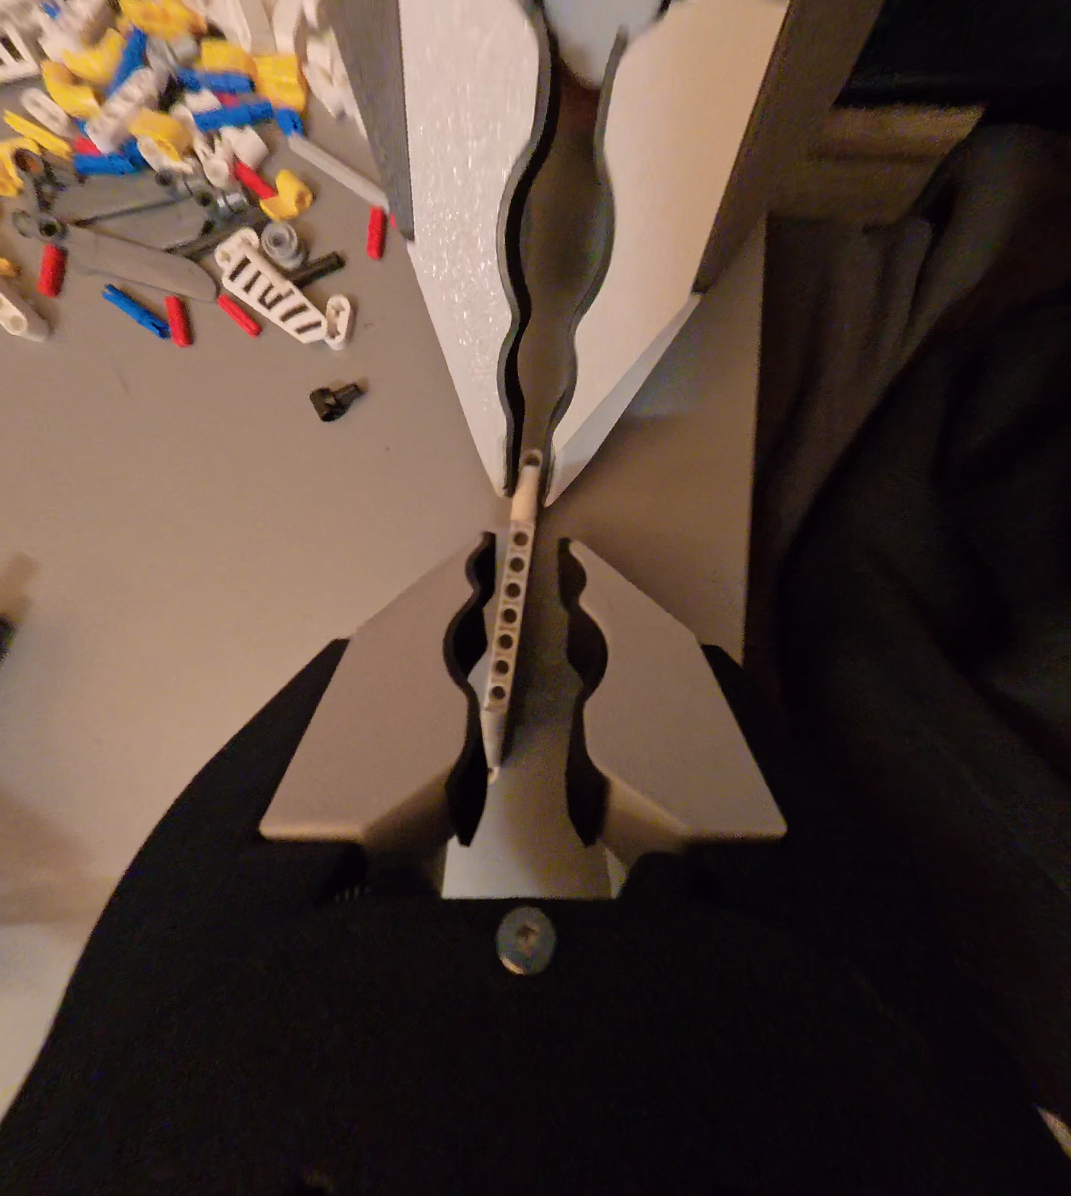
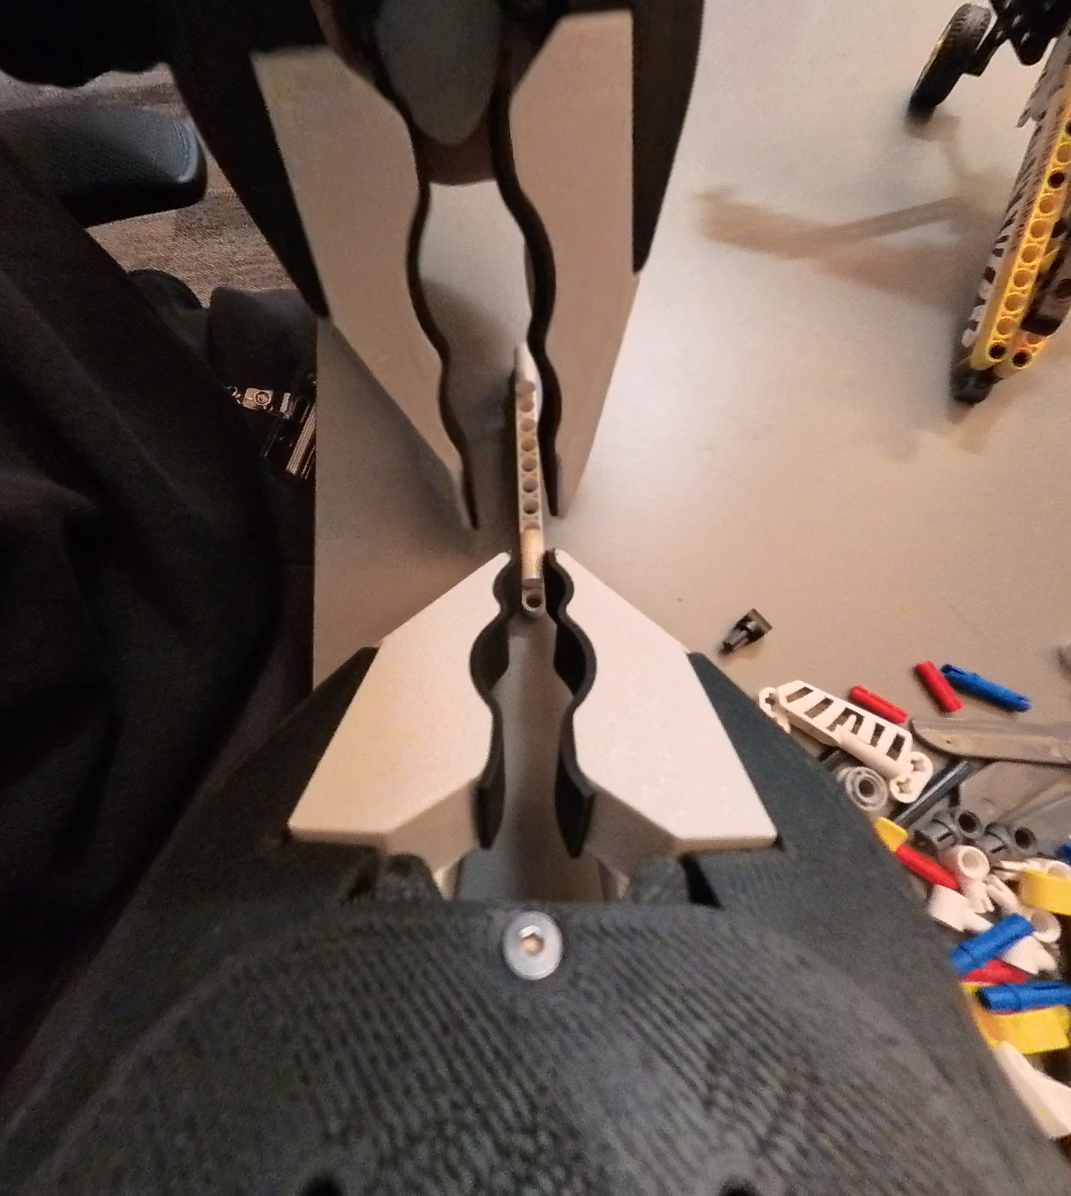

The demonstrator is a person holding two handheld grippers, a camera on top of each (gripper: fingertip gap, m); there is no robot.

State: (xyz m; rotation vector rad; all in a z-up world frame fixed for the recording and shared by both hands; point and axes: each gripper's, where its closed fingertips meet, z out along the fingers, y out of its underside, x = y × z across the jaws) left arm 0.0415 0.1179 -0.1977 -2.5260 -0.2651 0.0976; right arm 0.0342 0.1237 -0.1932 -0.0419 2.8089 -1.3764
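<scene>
- No brand, label or legible writing shows on any piece in either view.
- The left tongs (image 1: 523,550) and right tongs (image 2: 530,569) point tip to tip over the table (image 1: 164,485), with a white perforated beam (image 1: 507,615) bridging the gap between them.
- The left tongs stand partly open around the beam: a gap shows at its left pad, while the beam lies along its right pad, so a firm grip cannot be confirmed.
- The right tongs are nearly closed, with both pads pressed on a tan connector (image 2: 531,563) at the beam's end.
- A small black pin (image 1: 333,401) lies alone on the table, left of the beam in the left wrist view.
- Beyond that pin sits a pile of yellow, blue, red and white building pieces (image 1: 151,129).
- Only the right wrist view shows a partly built yellow-and-black model (image 2: 1050,213) standing well away from the beam.
- Only that view shows dark clothing (image 2: 67,453) at the table's edge.
</scene>
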